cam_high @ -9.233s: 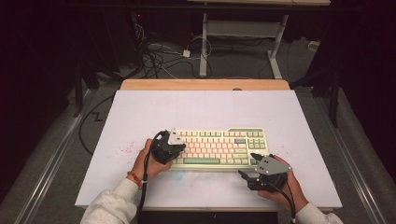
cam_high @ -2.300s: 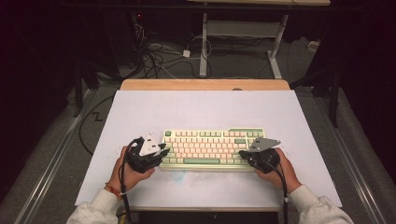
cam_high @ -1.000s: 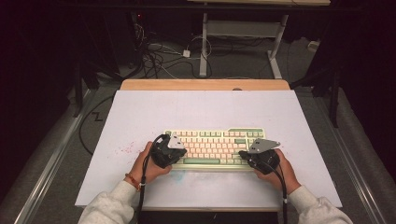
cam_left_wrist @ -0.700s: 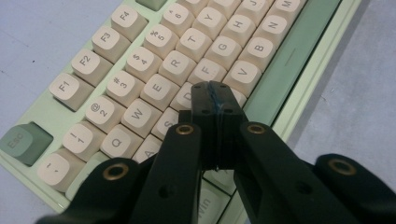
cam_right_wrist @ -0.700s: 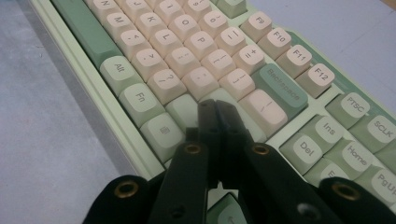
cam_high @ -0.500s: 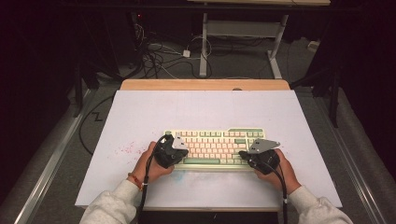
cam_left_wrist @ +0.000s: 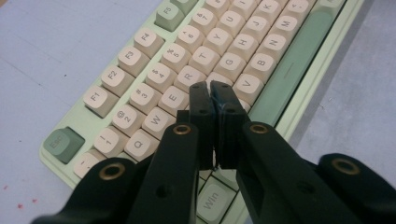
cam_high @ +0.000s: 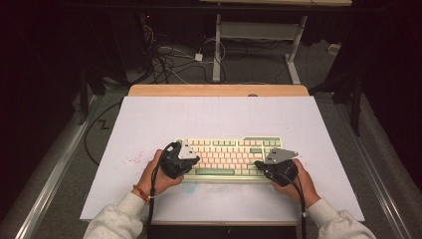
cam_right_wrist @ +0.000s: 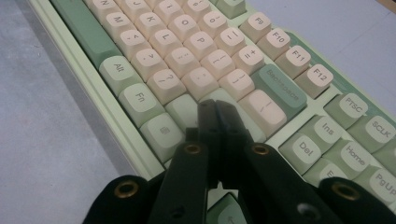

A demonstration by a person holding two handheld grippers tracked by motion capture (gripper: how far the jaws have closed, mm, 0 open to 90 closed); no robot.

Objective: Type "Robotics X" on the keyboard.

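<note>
A pale green keyboard (cam_high: pixel 229 149) with cream and green keys lies across the near middle of the white table top (cam_high: pixel 219 114). My left gripper (cam_high: pixel 193 160) is over its left end, jaws shut with nothing between them. In the left gripper view, the left gripper (cam_left_wrist: pixel 209 88) has its tips low over the keyboard (cam_left_wrist: pixel 219 46), among the letter keys below R. My right gripper (cam_high: pixel 260 167) rests at the right end, also shut and holding nothing. In the right gripper view, the right gripper (cam_right_wrist: pixel 215 106) has its tips over a green key near the keyboard's (cam_right_wrist: pixel 187 46) Backspace. Whether either tip touches a key I cannot tell.
A wooden strip (cam_high: pixel 219 90) runs along the table's far edge. Beyond it are cables (cam_high: pixel 169 64) on the floor and a white desk frame (cam_high: pixel 259 35). Faint red specks (cam_high: pixel 134 159) mark the table left of the keyboard. A metal rail (cam_high: pixel 54 169) runs along the left.
My left gripper came in from beside the keyboard's left end and now sits over its left keys; in the last second it barely shifted. The right gripper has stayed put.
</note>
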